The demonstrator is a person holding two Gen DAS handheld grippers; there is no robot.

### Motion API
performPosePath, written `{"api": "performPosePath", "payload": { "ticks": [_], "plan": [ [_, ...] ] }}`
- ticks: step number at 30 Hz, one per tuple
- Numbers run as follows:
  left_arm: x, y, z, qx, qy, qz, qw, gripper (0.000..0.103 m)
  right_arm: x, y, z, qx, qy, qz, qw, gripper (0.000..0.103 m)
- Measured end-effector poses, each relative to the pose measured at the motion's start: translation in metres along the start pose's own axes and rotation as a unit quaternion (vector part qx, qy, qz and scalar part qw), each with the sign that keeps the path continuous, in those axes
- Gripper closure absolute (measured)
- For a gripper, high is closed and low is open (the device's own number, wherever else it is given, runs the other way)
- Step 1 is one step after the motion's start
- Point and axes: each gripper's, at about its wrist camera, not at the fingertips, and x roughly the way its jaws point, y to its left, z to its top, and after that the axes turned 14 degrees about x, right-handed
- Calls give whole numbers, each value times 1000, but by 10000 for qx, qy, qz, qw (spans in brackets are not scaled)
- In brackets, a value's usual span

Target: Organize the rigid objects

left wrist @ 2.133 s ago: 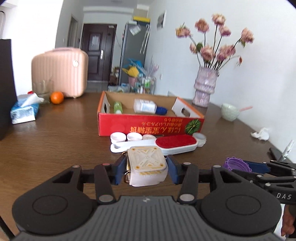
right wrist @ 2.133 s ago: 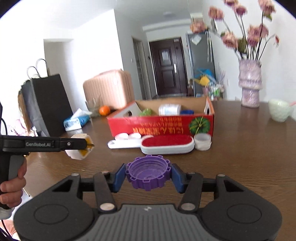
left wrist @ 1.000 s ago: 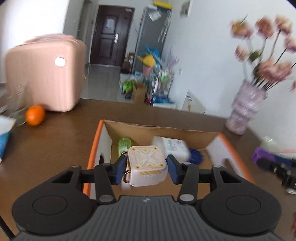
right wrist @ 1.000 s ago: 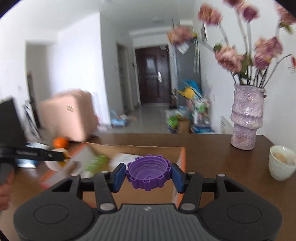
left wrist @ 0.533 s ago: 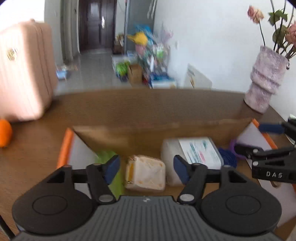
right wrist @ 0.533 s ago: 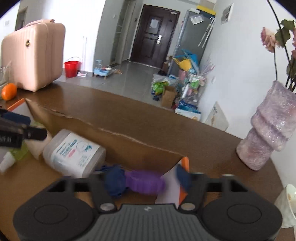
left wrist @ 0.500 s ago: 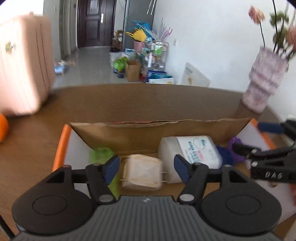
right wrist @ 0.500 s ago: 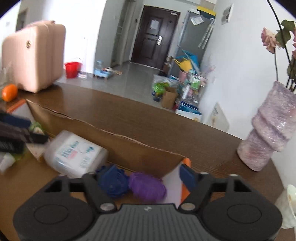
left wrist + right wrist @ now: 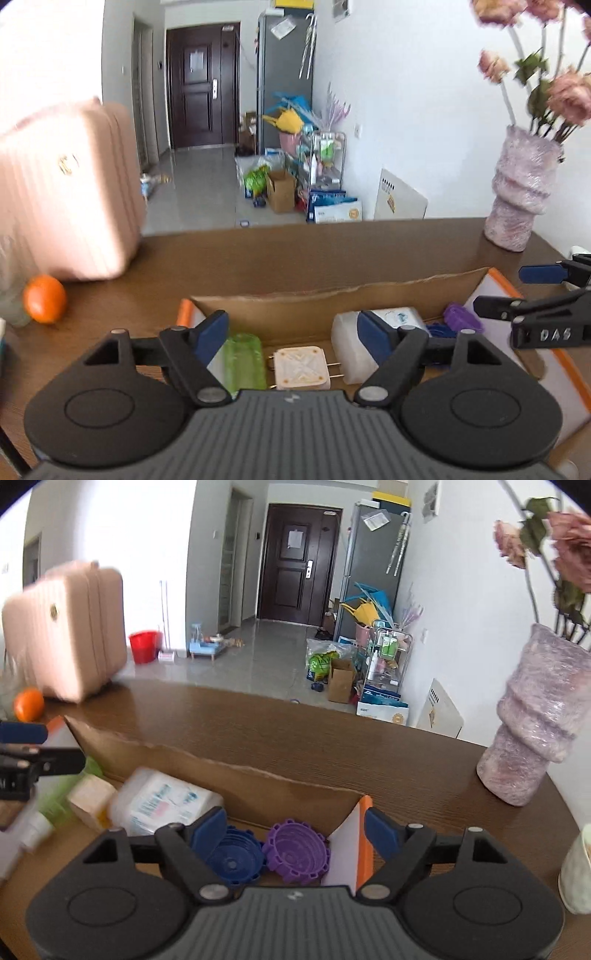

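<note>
Both grippers hover over the open cardboard box (image 9: pixel 332 295). My left gripper (image 9: pixel 295 336) is open; the cream plug adapter (image 9: pixel 301 369) lies on the box floor below it, between a green tube (image 9: pixel 243 362) and a white wipes pack (image 9: pixel 369 332). My right gripper (image 9: pixel 295 830) is open; the purple toothed cap (image 9: pixel 297 851) lies in the box's right corner beside a blue cap (image 9: pixel 232 856). The purple cap also shows in the left wrist view (image 9: pixel 461 319), under the right gripper's fingers (image 9: pixel 517 302).
A pink suitcase (image 9: pixel 62 192) and an orange (image 9: pixel 44 299) sit at the table's far left. A lilac vase (image 9: pixel 535 738) with flowers stands at the right, with a pale cup (image 9: pixel 576 871) near it. The box's right flap (image 9: pixel 354 845) stands between my right fingers.
Both grippers moved from the table front to over the box and opened. The plug adapter and the purple cap left the jaws and now lie inside the box.
</note>
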Motion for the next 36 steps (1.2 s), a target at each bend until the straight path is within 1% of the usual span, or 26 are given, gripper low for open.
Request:
{"api": "performPosePath", "payload": {
  "ticks": [2,4,6,8,12,16,18,22,23,24,25,28,30,33,35,36],
  "plan": [
    [-26,3,7,62,-121,72,9999,20,-26,0,5,35,-119,77,9999,21],
    [-52,3,12,238,-200,115,9994,14,-54,2,9,-88,-274,36,9996,19],
    [-78,-1,14,417,-273,203,9986,13,-81,4,13,-175,-333,42,9993,17],
    [-100,-5,13,478,-251,285,9981,13,-107,5,14,-201,-323,83,9992,17],
    [-141,-10,0,430,-287,361,9980,13,-152,5,9,-228,-380,126,9989,17],
    [-176,-12,-21,283,-401,501,9975,12,-193,5,-10,-206,-540,195,9981,15],
    [-196,-14,-36,226,-469,656,9965,11,-212,3,-25,-155,-651,235,9975,15],
    [-240,-23,-71,243,-800,907,9924,7,-250,4,-69,-84,-1007,432,9939,15],
    [-252,-27,-83,325,-921,932,9908,5,-259,3,-81,-56,-1104,485,9927,14],
    [-263,-32,-96,429,-1076,949,9887,1,-268,2,-93,-35,-1192,539,9914,13],
    [-272,-37,-109,527,-1163,1000,9868,1,-277,2,-105,13,-1297,587,9898,12],
    [-299,-57,-149,713,-1325,1315,9798,1,-305,-1,-145,153,-1611,756,9839,9],
    [-318,-68,-174,762,-1459,1413,9762,1,-321,-2,-172,206,-1788,842,9801,8],
    [-346,-80,-204,548,-1565,1404,9761,0,-338,-4,-207,272,-1913,977,9763,0],
    [-360,-84,-224,458,-1528,1391,9774,0,-347,-5,-228,430,-1917,1018,9752,0],
    [-367,-86,-235,446,-1477,1448,9774,0,-351,-5,-240,499,-1905,1066,9746,0]
  ]
}}
